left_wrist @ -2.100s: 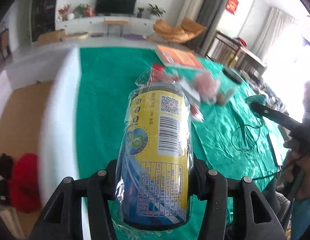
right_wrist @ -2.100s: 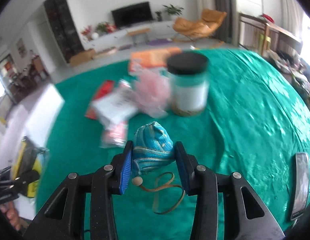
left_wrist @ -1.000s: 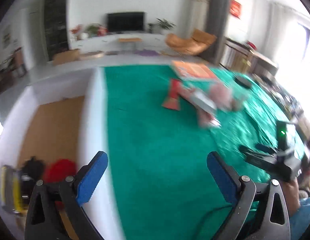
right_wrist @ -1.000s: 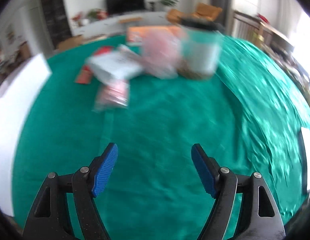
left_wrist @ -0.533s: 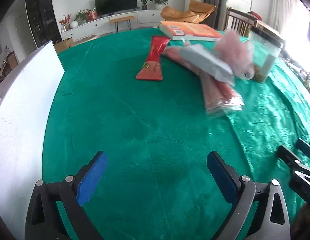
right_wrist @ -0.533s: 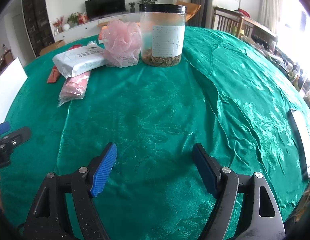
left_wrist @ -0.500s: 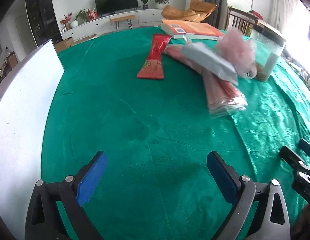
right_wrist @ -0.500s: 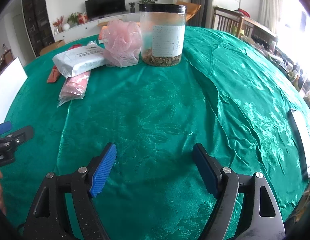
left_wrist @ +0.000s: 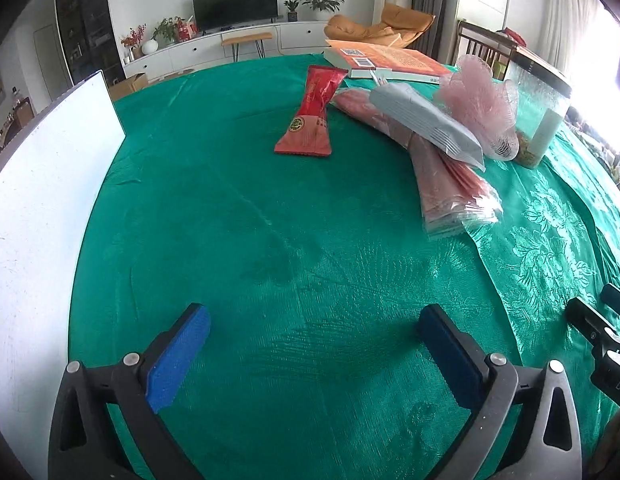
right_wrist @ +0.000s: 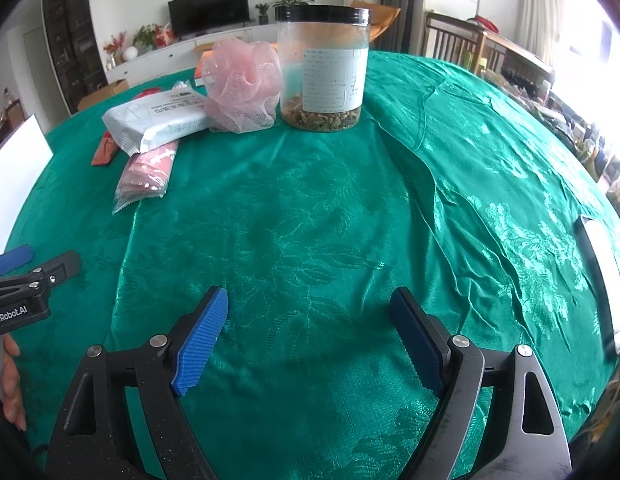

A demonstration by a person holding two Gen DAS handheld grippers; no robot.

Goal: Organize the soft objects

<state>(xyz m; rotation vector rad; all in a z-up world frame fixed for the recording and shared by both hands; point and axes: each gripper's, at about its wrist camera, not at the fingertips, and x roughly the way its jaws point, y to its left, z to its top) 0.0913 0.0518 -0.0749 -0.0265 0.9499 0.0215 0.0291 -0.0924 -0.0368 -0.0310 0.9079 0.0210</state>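
Left hand-held gripper (left_wrist: 310, 344): I see its jaws spread wide over bare green cloth near the table's near edge, nothing between them.
Right hand-held gripper (right_wrist: 308, 332): jaws opening, empty too (only cloth beneath).
Soft things: pink mesh puff (right_wrist: 242, 86) toward the table's far edge, touching the white wipes pack (right_wrist: 158, 120); pink sachets (right_wrist: 146, 176) lie under that pack.
Jar (right_wrist: 323, 68): upright just beside the puff.
Table (right_wrist: 349, 208): green cloth, wrinkled.
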